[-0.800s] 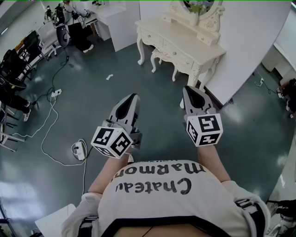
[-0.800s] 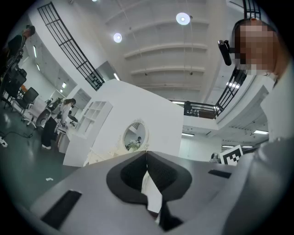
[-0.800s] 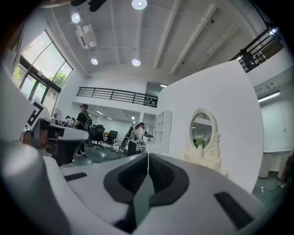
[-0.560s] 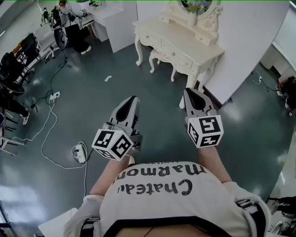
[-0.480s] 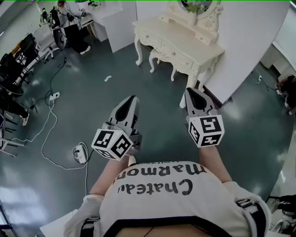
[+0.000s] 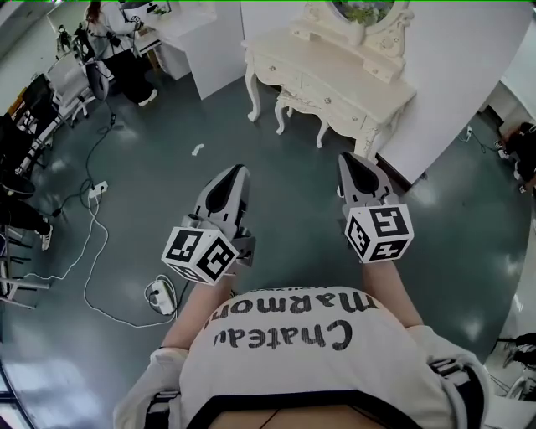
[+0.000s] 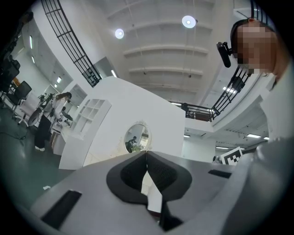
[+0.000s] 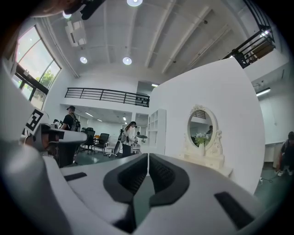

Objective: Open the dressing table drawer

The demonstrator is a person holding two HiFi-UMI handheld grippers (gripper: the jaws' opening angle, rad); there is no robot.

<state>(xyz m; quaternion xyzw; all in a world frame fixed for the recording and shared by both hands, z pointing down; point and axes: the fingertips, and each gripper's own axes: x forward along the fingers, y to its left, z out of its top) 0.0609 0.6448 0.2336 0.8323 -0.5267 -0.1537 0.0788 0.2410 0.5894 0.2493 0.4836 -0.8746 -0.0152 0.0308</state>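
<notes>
Since a moment ago, the floor has slid down in my head view: the white plug box at the left lies lower in the picture now, so I think I have stepped a bit nearer to the dressing table. My two tools sit in about the same spot in front of me as before. The job has hardly begun, I would say. I am not at the table yet, and nothing has touched it. Going from left to right, I see the plug box and its long cable on the dark floor first. Next comes my left gripper. Its own view shows the two jaws pressed together at the tips, with nothing between them, and it points a little upward. Past it, well apart from both tools, stands the cream dressing table against the white wall, with its round mirror on top. The drawer in its front looks pushed all the way in, so it is not open yet. On the right is my right gripper. Its jaws are closed tight too, and it holds nothing and touches nothing. It points level, toward the table's right end. What is left, I think, is nearly everything: walk up close, spread the jaws of one tool, catch the small knob on the drawer, and pull it out.
</notes>
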